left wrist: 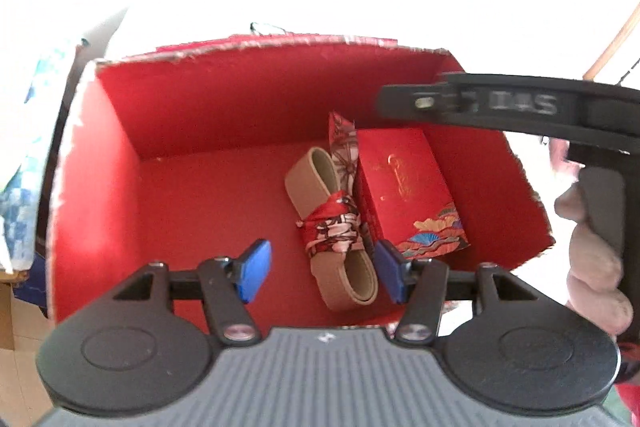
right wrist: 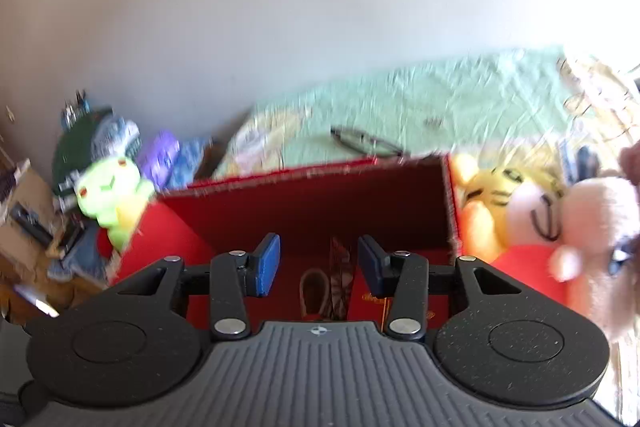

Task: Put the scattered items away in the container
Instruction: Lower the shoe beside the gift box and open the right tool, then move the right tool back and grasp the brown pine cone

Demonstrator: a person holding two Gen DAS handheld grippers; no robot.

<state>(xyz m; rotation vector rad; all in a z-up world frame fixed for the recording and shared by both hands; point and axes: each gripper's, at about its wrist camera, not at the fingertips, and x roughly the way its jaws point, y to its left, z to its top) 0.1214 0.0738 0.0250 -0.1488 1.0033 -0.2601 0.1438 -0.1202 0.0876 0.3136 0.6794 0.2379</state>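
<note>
- The red box [left wrist: 192,115] stood open; its inside walls and floor were red, and its top rim looked ragged.
- On the box floor, toward the right wall, a tan strap [left wrist: 320,171] lay looped, bound round its middle with a red patterned scarf [left wrist: 334,223]; a small red packet [left wrist: 404,183] lay just beside it, touching it along the right side, nearer the right wall.
- The left gripper [left wrist: 320,273] hung above the near edge of the box, pointing down into it; its blue pads [left wrist: 254,273] stood apart with nothing pressed between them, and the strap's near end lay below the gap.
- The right gripper [right wrist: 318,263] hovered over the same box at a flatter angle; its jaws were likewise parted and held nothing.
- From the left wrist view, the right tool's black body crossed over the right wall of the box, with a hand [left wrist: 592,251] on its handle.
- Outside the box, a green plush toy [right wrist: 106,201] sat by its left corner; an orange tiger plush [right wrist: 492,207] and a pinkish-white plush [right wrist: 596,227] lay by its right side.
- Beyond the far rim, a pair of glasses [right wrist: 366,141] rested on a pale green sheet [right wrist: 460,99].
</note>
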